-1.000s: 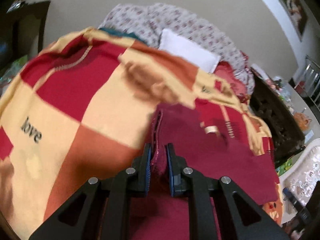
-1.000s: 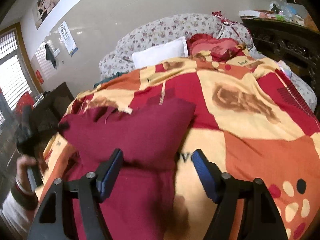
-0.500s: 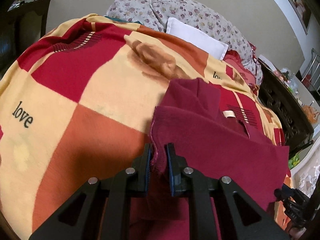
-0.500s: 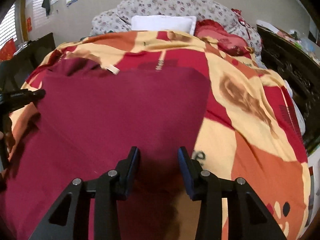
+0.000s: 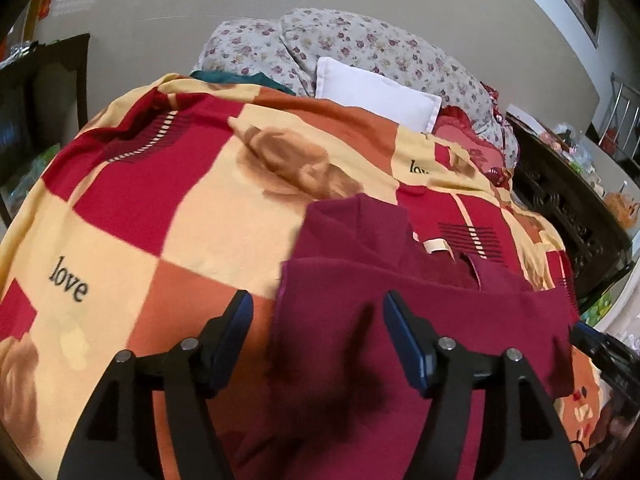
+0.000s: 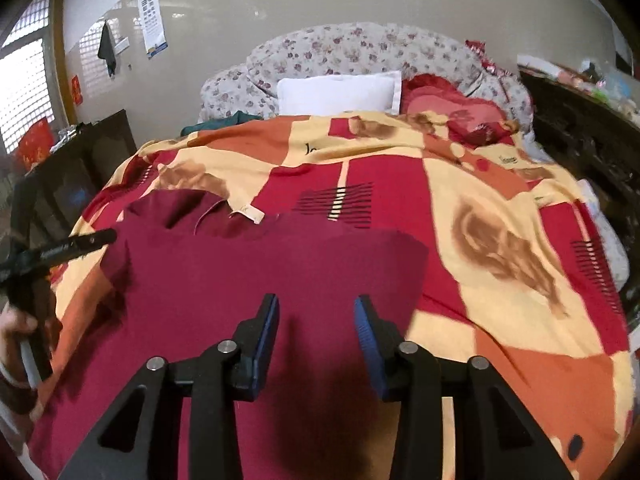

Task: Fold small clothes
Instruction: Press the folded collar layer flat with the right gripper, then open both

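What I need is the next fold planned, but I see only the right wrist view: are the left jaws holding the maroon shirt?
Observer: No. The left gripper is open, jaws wide apart, nothing clamped between them.
Operator: Where does it sit relative to the shirt?
Observer: It straddles the side edge of the maroon shirt: one finger is over the bedspread, the other over the fabric.

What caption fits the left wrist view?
Open left gripper above a maroon shirt spread on a patchwork bedspread.
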Motion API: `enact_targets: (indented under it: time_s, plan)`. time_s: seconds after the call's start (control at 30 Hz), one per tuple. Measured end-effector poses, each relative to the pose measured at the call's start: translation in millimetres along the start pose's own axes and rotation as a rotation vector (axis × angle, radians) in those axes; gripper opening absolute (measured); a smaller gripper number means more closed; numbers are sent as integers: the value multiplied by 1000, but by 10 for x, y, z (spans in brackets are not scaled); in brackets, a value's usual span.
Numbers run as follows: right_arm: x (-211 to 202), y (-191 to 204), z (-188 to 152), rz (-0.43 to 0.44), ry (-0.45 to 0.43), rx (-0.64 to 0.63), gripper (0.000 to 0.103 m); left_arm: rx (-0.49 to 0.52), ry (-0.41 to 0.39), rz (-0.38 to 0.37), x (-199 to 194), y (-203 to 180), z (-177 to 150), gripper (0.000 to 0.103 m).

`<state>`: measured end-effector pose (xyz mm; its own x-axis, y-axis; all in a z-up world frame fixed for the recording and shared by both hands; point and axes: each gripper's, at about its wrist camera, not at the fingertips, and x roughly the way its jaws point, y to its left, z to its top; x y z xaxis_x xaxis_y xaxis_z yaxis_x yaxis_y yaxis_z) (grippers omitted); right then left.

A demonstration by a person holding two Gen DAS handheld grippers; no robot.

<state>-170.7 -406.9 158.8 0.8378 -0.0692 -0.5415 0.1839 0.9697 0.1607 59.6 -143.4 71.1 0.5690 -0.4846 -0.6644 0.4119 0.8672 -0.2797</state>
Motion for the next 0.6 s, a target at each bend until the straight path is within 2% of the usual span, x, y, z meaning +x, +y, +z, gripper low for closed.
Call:
enact_targets:
  time_s: [0.07, 0.1, 0.13, 0.23, 0.3, 0.47, 0.6]
  plan:
    - [200, -46, 42, 4, 40, 13, 35, 17, 18, 11, 119, -63, -12, 67]
    - [295, -76, 40, -20, 66, 14, 30, 27, 37, 13, 199, -97, -26, 67]
    - [383, -116, 36, -58, 92, 15, 17, 35, 48, 18, 255, -115, -37, 68]
    - [425, -241, 10, -66, 98, 30, 8, 52, 51, 26, 371, -161, -87, 77]
    - [397, -297, -10, -71, 94, 35, 4, 57, 67, 29, 451, -171, -123, 78]
    - [220, -334, -53, -26, 65, 73, 4, 43, 73, 8, 355, -85, -150, 78]
    - [-40, -116, -146, 6, 39, -10, 8, 37, 71, 6, 275, -12, -184, 78]
